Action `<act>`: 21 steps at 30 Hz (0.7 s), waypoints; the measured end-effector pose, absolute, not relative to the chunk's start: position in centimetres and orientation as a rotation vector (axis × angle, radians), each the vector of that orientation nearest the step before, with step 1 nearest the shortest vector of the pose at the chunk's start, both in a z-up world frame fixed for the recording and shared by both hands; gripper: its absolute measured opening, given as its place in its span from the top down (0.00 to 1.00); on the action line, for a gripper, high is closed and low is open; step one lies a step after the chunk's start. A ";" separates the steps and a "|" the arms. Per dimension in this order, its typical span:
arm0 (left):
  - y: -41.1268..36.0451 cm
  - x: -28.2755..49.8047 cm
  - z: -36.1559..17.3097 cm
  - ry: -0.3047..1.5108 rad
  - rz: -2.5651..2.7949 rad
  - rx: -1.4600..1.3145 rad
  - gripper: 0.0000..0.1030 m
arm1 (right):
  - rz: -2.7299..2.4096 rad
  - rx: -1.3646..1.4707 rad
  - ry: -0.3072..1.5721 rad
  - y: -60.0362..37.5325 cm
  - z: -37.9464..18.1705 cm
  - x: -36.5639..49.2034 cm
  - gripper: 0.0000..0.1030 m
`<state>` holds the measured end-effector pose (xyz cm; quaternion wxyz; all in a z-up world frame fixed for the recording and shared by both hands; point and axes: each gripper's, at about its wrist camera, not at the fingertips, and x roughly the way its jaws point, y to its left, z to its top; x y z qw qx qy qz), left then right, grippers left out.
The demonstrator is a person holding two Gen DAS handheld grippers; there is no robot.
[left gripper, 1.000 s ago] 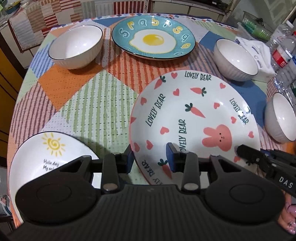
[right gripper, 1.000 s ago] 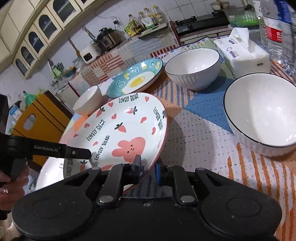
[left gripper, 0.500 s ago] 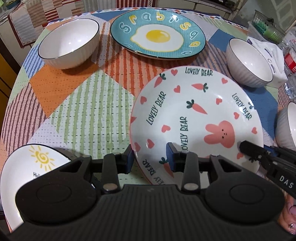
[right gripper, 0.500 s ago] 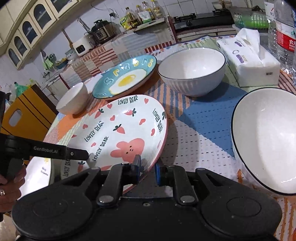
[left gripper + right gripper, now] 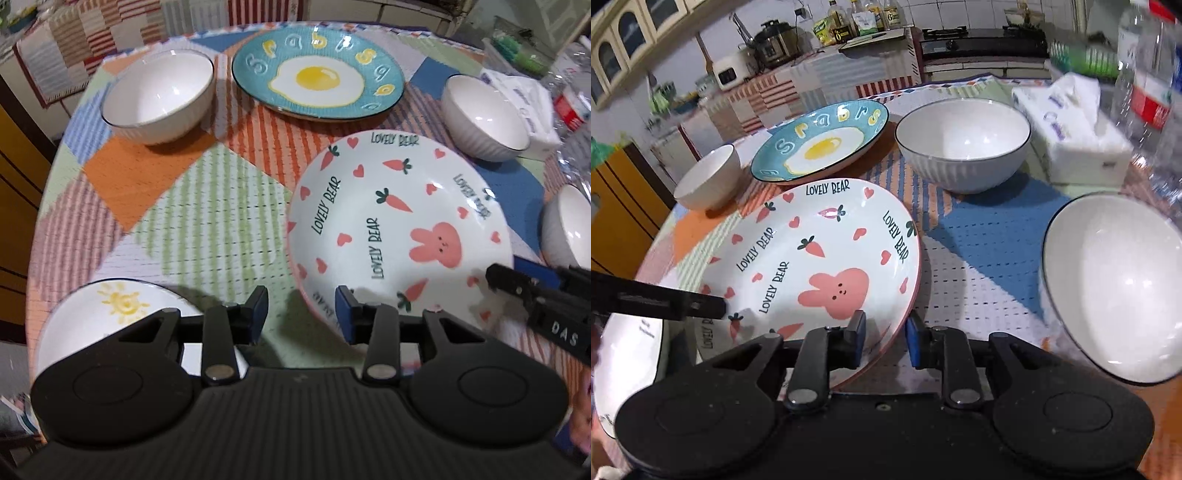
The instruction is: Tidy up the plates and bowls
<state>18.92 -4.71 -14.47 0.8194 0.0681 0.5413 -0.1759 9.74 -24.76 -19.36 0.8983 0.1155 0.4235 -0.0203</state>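
A white "Lovely Bear" plate point(image 5: 388, 206) with a pink rabbit is tilted up off the table; it also shows in the right wrist view point(image 5: 812, 258). My right gripper point(image 5: 885, 339) is shut on its near rim. My left gripper point(image 5: 301, 312) is open and empty, its right finger by the plate's near-left edge. A white sun plate point(image 5: 96, 314) lies at the near left, partly hidden by the left gripper. A teal egg plate point(image 5: 317, 79) lies at the back. White bowls stand at the back left point(image 5: 159, 96), the back right point(image 5: 484, 118) and the right point(image 5: 1115, 284).
A tissue pack point(image 5: 1075, 133) and water bottles point(image 5: 1145, 85) stand at the table's right side. A yellow cabinet point(image 5: 624, 206) is beyond the left table edge. A kitchen counter with appliances runs behind the table.
The right gripper has carried the bear plate slightly, and its far edge sits lower. The left gripper has stayed open and drifted back a little.
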 end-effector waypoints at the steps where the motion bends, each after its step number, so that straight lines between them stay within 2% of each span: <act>1: -4.3 18.5 -13.9 1.143 -0.385 0.156 0.60 | -0.046 0.234 0.875 -24.6 -18.9 9.4 0.68; 6: -2.4 16.8 -11.6 1.120 -0.405 0.226 0.57 | 0.009 0.242 0.842 -23.8 -16.1 7.7 0.62; 21: 5.3 10.7 -6.1 1.043 -0.503 0.465 0.39 | 0.263 0.192 0.848 -17.7 -9.5 4.1 0.53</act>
